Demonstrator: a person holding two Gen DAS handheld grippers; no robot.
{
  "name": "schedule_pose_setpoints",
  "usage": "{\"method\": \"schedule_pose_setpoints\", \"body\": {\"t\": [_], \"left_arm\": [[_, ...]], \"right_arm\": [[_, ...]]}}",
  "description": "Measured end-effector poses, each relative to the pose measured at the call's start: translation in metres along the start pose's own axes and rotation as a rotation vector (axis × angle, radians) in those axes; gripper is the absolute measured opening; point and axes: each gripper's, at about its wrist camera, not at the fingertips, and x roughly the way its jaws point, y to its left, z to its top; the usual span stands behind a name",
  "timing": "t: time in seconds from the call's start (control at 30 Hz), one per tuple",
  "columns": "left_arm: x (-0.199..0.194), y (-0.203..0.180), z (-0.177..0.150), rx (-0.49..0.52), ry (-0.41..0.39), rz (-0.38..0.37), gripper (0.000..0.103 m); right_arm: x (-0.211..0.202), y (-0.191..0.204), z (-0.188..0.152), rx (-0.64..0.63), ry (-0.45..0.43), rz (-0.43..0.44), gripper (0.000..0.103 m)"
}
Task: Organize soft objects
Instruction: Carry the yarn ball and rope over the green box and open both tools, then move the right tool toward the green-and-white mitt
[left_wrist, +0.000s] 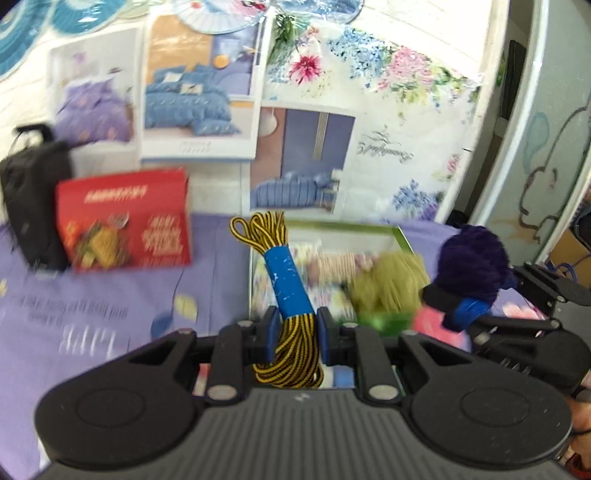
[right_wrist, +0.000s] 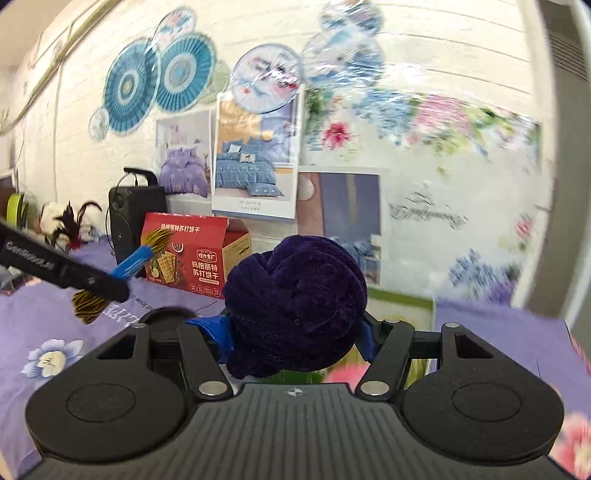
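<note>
The left claw (left_wrist: 294, 334) is clenched on the yellow-black cord bundle (left_wrist: 286, 288), below its blue tape wrap; light and floppy. The right claw (right_wrist: 295, 332) is clenched on a soft purple cloth ball (right_wrist: 295, 306), squashy, best pinched mid-body. The green-rimmed box (left_wrist: 400, 236) lies just ahead.

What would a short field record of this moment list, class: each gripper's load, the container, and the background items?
left gripper: jaws shut on the yellow-black cord bundle
right gripper: jaws shut on the purple cloth ball
container: green-rimmed box holding an olive fluffy item
surface: purple bedsheet
background: red cracker box, black speaker
</note>
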Motion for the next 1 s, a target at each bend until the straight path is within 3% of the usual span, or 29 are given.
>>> {"method": "schedule_pose_setpoints", "body": {"t": [0.1,0.17,0.2,0.27,0.47,0.6,0.8,0.87,0.9,0.97,1.0], "left_arm": [[0.047,-0.003,0.032,0.018,0.028,0.021,0.019],[0.082,-0.003,0.047,0.034,0.058,0.049,0.044],[0.098,-0.003,0.052,0.037,0.073,0.072,0.072],[0.118,-0.001,0.056,0.044,0.080,0.108,0.072],[0.126,0.007,0.058,0.028,0.067,0.113,0.072],[0.119,0.006,0.058,0.044,0.054,0.142,0.072],[0.107,0.006,0.058,0.055,0.032,0.140,0.072],[0.106,0.006,0.058,0.050,0.036,0.138,0.072],[0.106,0.006,0.057,0.052,0.032,0.140,0.072],[0.105,0.007,0.056,0.054,0.028,0.150,0.072],[0.105,0.008,0.056,0.049,0.031,0.154,0.072]], "right_arm": [[0.047,-0.006,0.018,-0.034,0.068,0.009,0.051],[0.080,-0.016,0.023,-0.001,0.152,0.028,0.053],[0.094,-0.022,0.022,0.021,0.179,0.028,0.053],[0.111,-0.032,0.021,0.061,0.210,0.024,0.052],[0.128,-0.037,0.018,0.081,0.195,0.024,0.053],[0.149,-0.037,0.018,0.107,0.305,0.032,0.054],[0.139,-0.031,0.026,0.090,0.269,0.018,0.056],[0.147,-0.027,0.025,0.044,0.367,0.018,0.057],[0.145,-0.025,0.026,0.041,0.373,0.024,0.057],[0.133,-0.027,0.030,0.065,0.280,0.021,0.058],[0.136,-0.027,0.031,0.060,0.298,0.004,0.058]]}}
